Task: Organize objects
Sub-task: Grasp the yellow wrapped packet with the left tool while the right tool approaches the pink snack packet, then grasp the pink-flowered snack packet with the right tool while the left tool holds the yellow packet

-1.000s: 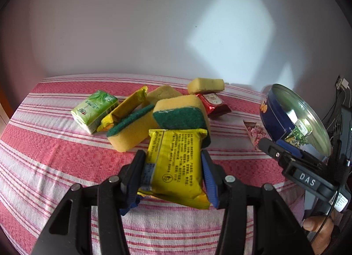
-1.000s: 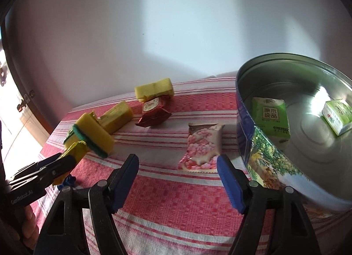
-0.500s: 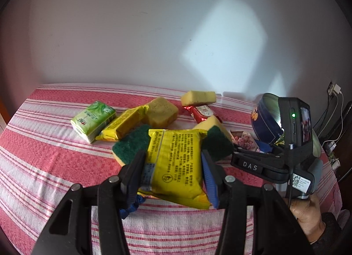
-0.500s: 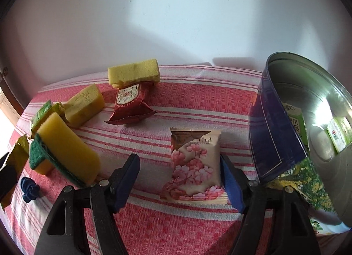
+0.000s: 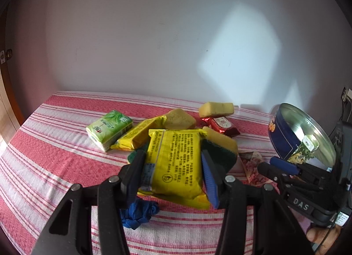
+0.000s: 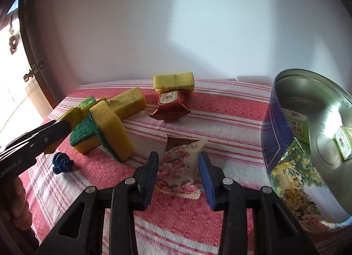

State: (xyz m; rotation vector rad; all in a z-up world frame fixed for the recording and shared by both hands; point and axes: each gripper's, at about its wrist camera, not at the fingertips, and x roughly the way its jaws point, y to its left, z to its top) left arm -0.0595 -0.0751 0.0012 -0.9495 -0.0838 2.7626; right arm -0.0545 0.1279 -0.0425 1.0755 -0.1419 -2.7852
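Over striped cloth (image 6: 220,114), left gripper (image 5: 173,164) tilted down clamping yellow packet (image 5: 176,158), right gripper (image 6: 178,164) fingers closing around pink sachet (image 6: 180,167)

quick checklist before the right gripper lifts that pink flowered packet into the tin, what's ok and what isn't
1. Right gripper around the pink flowered snack packet: ok; its jaws have just been closing and the packet sits between them.
2. Pads firmly pressing the packet: cannot tell.
3. Packet clear of other things: ok; the yellow sponge with green scouring pad lies apart from it.
4. Round blue metal tin open and with room: ok; only two small green packs inside.
5. Left gripper out of the way: ok; it is shut on the yellow printed packet, off to the side.
6. Tin steady: cannot tell; it looks tilted.
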